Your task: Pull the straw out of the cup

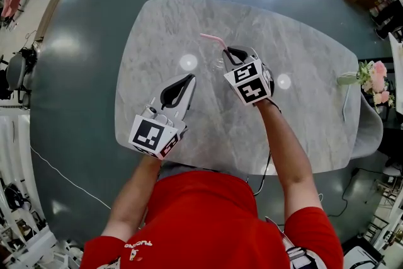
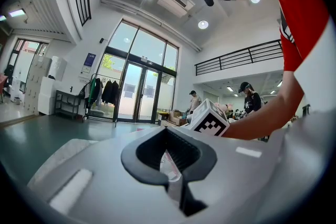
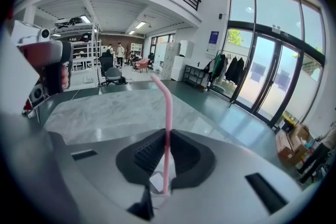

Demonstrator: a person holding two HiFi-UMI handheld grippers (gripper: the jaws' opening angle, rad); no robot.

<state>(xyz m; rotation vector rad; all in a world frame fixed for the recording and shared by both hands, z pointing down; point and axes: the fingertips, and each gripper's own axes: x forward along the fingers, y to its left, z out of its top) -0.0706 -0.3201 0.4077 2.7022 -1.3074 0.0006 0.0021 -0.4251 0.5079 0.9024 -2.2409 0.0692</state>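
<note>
With right gripper (image 3: 167, 135) fingers (image 3: 146, 153) pinched on the pink straw (image 3: 168, 107), pull straight up slowly; steady the cup (image 3: 156, 182) with the closed, empty left gripper (image 2: 166, 132).

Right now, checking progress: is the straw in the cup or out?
In. Gripped by the right tool, the straw runs down into the clear cup.
</note>
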